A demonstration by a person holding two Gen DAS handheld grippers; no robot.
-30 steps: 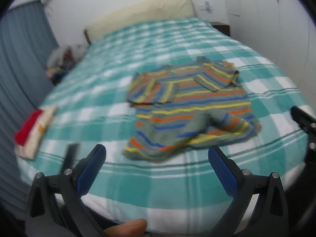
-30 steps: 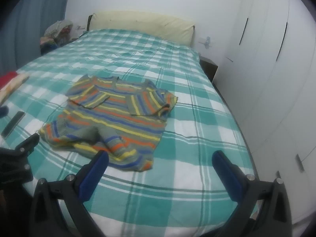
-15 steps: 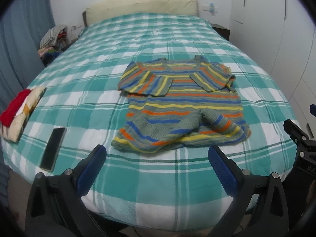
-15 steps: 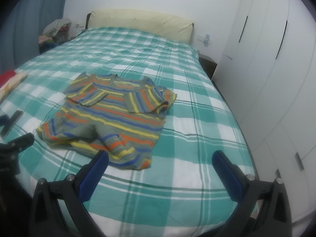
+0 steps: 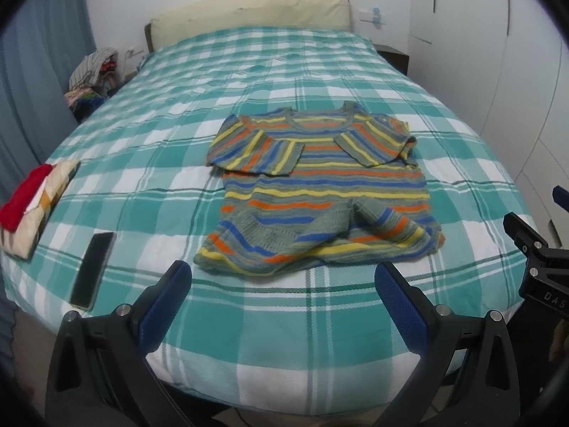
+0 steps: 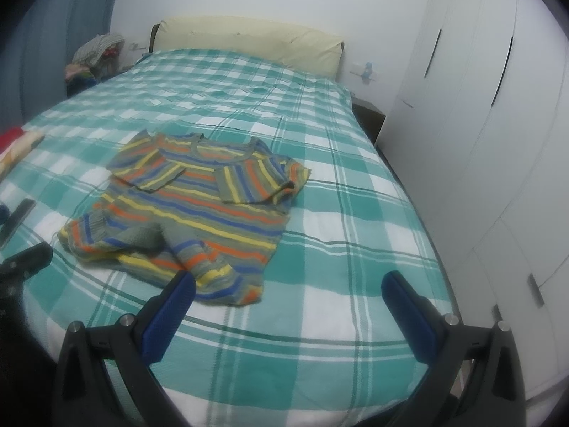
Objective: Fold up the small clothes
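A small striped knit sweater (image 5: 320, 192) in grey, orange, yellow and blue lies flat on the checked bed, both sleeves folded in over its chest and its hem bunched at the near edge. It also shows in the right wrist view (image 6: 199, 206). My left gripper (image 5: 282, 284) is open and empty, held off the foot of the bed just short of the hem. My right gripper (image 6: 288, 291) is open and empty, to the right of the sweater's near corner. The right gripper's body (image 5: 537, 252) shows at the edge of the left wrist view.
The bed (image 5: 284, 71) has a teal and white checked cover. A dark phone (image 5: 93, 270) lies near the front left corner. A folded red and cream cloth (image 5: 32, 203) lies at the left edge. White wardrobe doors (image 6: 498, 142) stand right. A clothes heap (image 5: 92, 71) sits far left.
The left gripper swung right and steadied, so the sweater is now centred ahead of it. The right gripper edged closer to the sweater's near corner. Both stayed open.
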